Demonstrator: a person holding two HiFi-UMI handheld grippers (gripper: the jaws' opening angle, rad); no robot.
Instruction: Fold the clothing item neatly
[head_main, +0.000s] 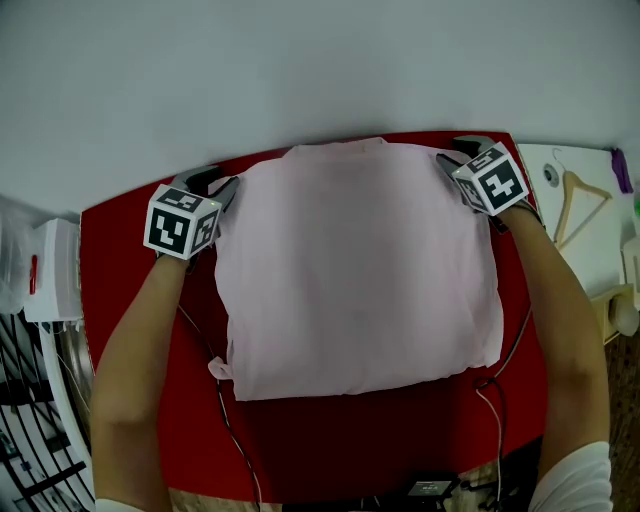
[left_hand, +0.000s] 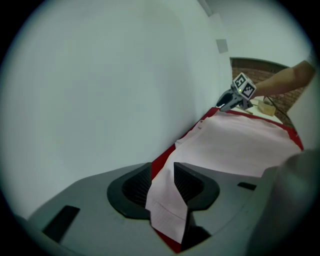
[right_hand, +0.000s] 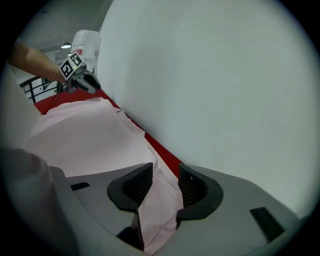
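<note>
A pale pink garment lies folded into a rough rectangle on the red table cover. My left gripper is at its far left corner and my right gripper at its far right corner. In the left gripper view the jaws of the left gripper stand apart, with the garment's corner hanging loosely between the pads. The right gripper view shows the same for the right gripper: a gap on each side of the cloth corner. Neither gripper pinches the fabric.
A white wall rises just beyond the table's far edge. A wooden hanger lies on a white surface at the right. A white box and a black rail stand at the left. Cables run over the near part of the cover.
</note>
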